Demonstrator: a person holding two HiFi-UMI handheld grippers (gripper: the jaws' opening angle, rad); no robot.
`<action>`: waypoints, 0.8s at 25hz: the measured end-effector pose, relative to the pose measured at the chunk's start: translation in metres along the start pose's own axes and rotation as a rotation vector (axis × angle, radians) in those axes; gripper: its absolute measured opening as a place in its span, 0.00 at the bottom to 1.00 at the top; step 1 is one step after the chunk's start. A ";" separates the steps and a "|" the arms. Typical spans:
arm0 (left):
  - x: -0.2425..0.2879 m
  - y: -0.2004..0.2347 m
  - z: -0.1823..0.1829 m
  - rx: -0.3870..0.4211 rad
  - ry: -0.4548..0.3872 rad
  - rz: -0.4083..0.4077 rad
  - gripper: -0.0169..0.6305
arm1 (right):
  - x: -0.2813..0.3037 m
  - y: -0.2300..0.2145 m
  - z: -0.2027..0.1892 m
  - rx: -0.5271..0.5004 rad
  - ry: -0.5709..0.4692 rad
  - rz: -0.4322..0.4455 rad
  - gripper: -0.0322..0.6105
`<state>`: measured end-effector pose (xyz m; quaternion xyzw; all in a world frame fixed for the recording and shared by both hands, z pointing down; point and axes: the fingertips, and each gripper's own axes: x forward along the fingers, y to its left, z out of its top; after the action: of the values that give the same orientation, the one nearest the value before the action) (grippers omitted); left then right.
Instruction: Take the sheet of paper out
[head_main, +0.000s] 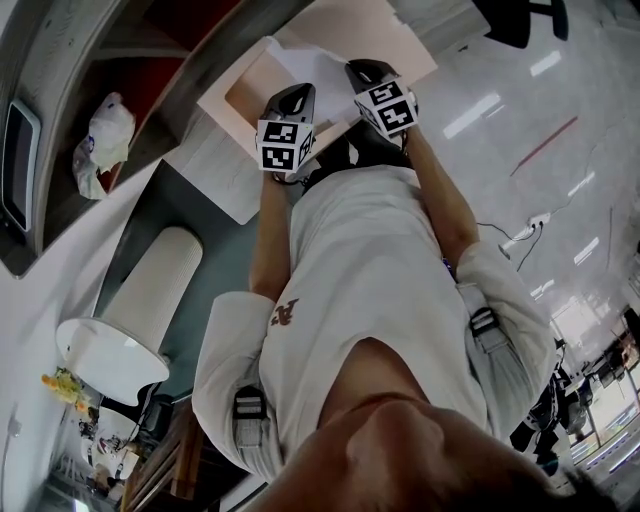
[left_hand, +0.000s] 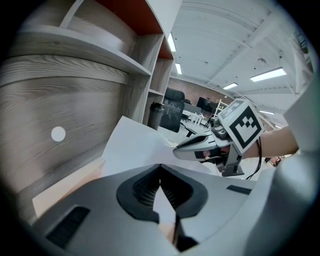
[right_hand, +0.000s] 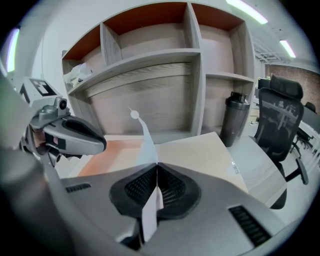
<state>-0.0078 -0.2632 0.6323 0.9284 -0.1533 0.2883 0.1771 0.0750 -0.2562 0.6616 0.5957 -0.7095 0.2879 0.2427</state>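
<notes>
A white sheet of paper (head_main: 318, 72) hangs above an open tan box (head_main: 243, 93) on the desk, held by both grippers. My left gripper (head_main: 297, 97) is shut on the sheet's near left edge; in the left gripper view the paper (left_hand: 134, 145) fans out past the shut jaws (left_hand: 160, 167). My right gripper (head_main: 364, 72) is shut on the right edge, and the right gripper view shows the paper (right_hand: 147, 146) edge-on, curling up from the shut jaws (right_hand: 157, 165). The box (right_hand: 200, 152) lies below with its flap spread open.
A wooden shelf unit (right_hand: 150, 65) stands behind the desk, with a white plastic bag (head_main: 106, 140) in one compartment. A dark flask (right_hand: 238, 120) stands at the shelf's right end, and an office chair (right_hand: 282, 117) is beyond it. A white cylinder (head_main: 150, 295) stands beside the person.
</notes>
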 end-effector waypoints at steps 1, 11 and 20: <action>-0.001 -0.001 0.003 0.001 -0.008 0.000 0.06 | -0.003 -0.001 0.002 0.001 -0.008 -0.001 0.08; -0.023 -0.010 0.045 0.024 -0.113 0.003 0.06 | -0.048 0.002 0.033 -0.004 -0.104 -0.019 0.08; -0.059 -0.011 0.088 0.062 -0.209 0.053 0.06 | -0.090 0.020 0.073 -0.033 -0.216 0.007 0.08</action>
<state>-0.0077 -0.2788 0.5271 0.9542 -0.1862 0.1990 0.1236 0.0712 -0.2413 0.5450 0.6166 -0.7383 0.2113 0.1733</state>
